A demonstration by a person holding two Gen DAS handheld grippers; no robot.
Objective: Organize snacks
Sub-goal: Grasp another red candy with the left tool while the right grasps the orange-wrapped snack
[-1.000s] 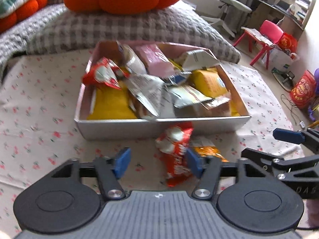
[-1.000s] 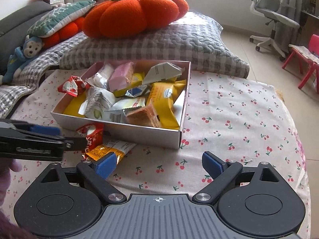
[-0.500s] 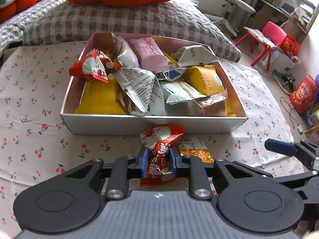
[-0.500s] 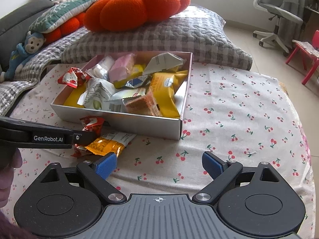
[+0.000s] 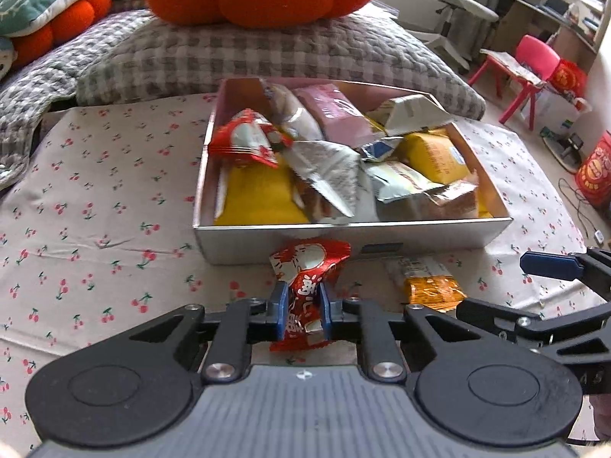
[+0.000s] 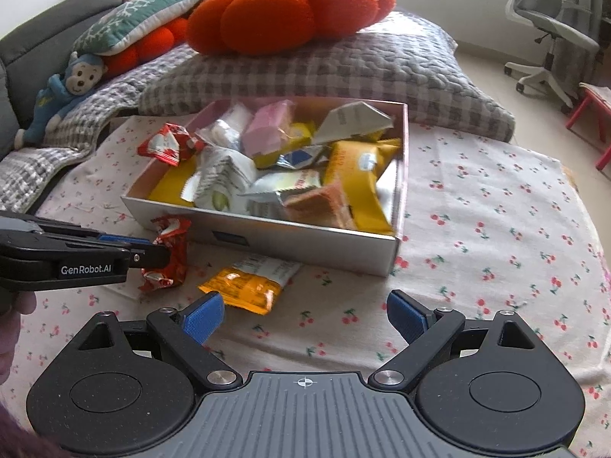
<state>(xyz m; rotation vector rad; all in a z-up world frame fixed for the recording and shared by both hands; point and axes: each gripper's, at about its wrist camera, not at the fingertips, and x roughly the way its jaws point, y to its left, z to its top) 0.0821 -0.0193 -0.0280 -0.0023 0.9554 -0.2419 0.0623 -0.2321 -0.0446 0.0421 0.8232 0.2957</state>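
My left gripper (image 5: 302, 311) is shut on a red snack packet (image 5: 307, 267), held just in front of the white box (image 5: 343, 231) full of snack packets. The same packet shows in the right wrist view (image 6: 170, 255), gripped by the left gripper (image 6: 152, 246). An orange snack packet (image 6: 248, 284) lies on the cherry-print cloth in front of the box (image 6: 305, 244), and it also shows in the left wrist view (image 5: 429, 286). My right gripper (image 6: 305, 315) is open and empty, just short of the orange packet. Another red packet (image 6: 166, 145) hangs over the box's left rim.
A grey checked cushion (image 6: 324, 65) with an orange pumpkin pillow (image 6: 286, 7) lies behind the box. A blue monkey toy (image 6: 61, 91) sits at far left. An office chair (image 6: 550, 19) and a red stool (image 5: 527, 65) stand on the floor to the right.
My left gripper closed on the red packet in front of the box and has lifted it slightly. My right gripper stayed open near the orange packet.
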